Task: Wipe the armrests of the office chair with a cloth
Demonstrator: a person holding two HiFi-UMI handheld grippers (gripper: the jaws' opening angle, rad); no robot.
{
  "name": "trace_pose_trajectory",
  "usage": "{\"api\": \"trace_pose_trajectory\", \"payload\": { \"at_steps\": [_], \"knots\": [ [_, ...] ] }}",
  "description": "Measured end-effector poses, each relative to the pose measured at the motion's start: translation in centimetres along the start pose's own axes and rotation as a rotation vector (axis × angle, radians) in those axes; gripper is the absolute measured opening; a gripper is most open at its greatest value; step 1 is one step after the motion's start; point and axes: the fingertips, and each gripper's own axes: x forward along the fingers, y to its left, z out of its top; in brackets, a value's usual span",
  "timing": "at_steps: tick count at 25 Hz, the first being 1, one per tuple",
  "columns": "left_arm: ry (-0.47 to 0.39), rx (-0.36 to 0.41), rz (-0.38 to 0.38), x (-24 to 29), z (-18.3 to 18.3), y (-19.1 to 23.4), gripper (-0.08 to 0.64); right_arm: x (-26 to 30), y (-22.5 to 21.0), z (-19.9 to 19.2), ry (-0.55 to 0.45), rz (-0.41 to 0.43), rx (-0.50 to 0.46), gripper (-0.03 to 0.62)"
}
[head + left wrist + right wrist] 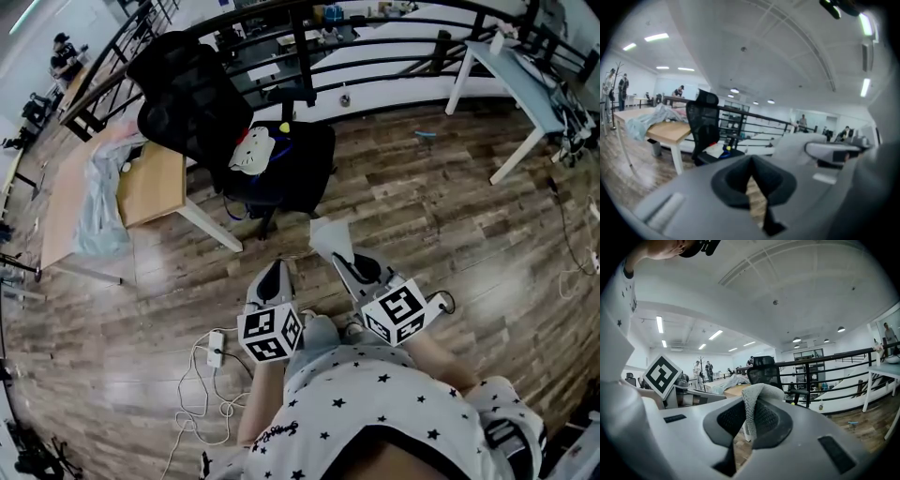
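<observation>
Cloth [330,234], pale grey and loosely woven, is clamped in the right claw [343,262]. In the right gripper view its folded edge is seen pinched between the two dark pads, with a fold pushed up above them. The left claw [275,271] is clenched on nothing: in the left gripper view its jaws are seen meeting at the tips, and only wooden floor [422,216] shows through the slit behind them.

Both claws are held close to the person's body, side by side and well short of the office chair [187,103], with bare floor lying between them and it. The cloth is therefore carried in the air, apart from the chair.

The chair, black with a mesh back, is turned partly away. A white object [251,150] and a small yellow ball [284,127] are seen lying on its seat. Just left of the chair a wooden tabletop [155,183] is set, and crumpled translucent sheeting [98,202] is draped over that tabletop's far end. Behind the chair a black railing [375,58] is run across the room. Well to the right of the chair a white tabletop [525,89] is placed. On the floor nearer than the chair, beside the left claw, a white power strip [215,349] with a looped cable is laid.
</observation>
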Motion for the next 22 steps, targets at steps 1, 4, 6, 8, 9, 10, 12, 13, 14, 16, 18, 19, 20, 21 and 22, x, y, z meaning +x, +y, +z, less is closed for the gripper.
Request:
{"api": "trace_pose_trajectory", "payload": {
  "at_steps": [1,4,6,8,9,10,12,13,14,16,18,19,20,21,22],
  "knots": [
    [-0.002,-0.002,0.003,-0.2,0.0,0.1,0.006,-0.1,0.2,0.0,-0.001,0.004,-0.001,0.035],
    [-0.011,-0.006,0.010,-0.6,0.1,-0.1,0.006,-0.4,0.4,0.1,-0.003,0.018,0.000,0.035],
    [-0.015,-0.009,0.015,-0.8,0.1,-0.3,0.006,-0.6,0.4,0.1,-0.001,0.026,0.001,0.035],
    [-0.018,-0.015,0.020,-0.8,0.0,-0.4,0.006,-0.8,0.4,0.0,0.002,0.032,-0.001,0.035],
    [-0.019,-0.019,0.022,-0.8,-0.1,-0.5,0.006,-0.8,0.4,-0.1,0.003,0.035,-0.002,0.035],
    [-0.020,-0.022,0.023,-0.8,-0.2,-0.6,0.006,-0.9,0.3,-0.2,0.004,0.036,0.000,0.035],
    [-0.021,-0.026,0.025,-0.8,-0.3,-0.9,0.006,-1.1,0.0,-0.4,0.005,0.035,0.010,0.035],
    [-0.021,-0.027,0.026,-0.8,-0.3,-1.0,0.006,-1.2,-0.2,-0.4,0.005,0.035,0.016,0.035],
    [-0.020,-0.028,0.028,-0.8,-0.4,-1.0,0.006,-1.2,-0.4,-0.5,0.005,0.036,0.021,0.035],
    [-0.016,-0.028,0.033,-0.6,-0.5,-0.9,0.006,-1.0,-0.7,-0.5,0.006,0.039,0.026,0.035],
    [-0.014,-0.029,0.039,-0.2,-0.5,-0.7,0.006,-0.5,-1.1,-0.4,0.007,0.040,0.028,0.035],
    [-0.014,-0.031,0.041,0.0,-0.4,-0.5,0.006,-0.2,-1.3,-0.4,0.008,0.040,0.029,0.035],
    [-0.015,-0.032,0.041,0.3,-0.2,-0.3,0.006,0.1,-1.5,-0.3,0.009,0.041,0.029,0.035],
    [-0.016,-0.032,0.040,0.7,-0.1,-0.1,0.006,0.5,-1.7,-0.2,0.009,0.041,0.029,0.035],
    [-0.016,-0.031,0.038,1.1,0.1,0.2,0.006,1.0,-2.0,-0.1,0.009,0.040,0.028,0.035]
  ]
}}
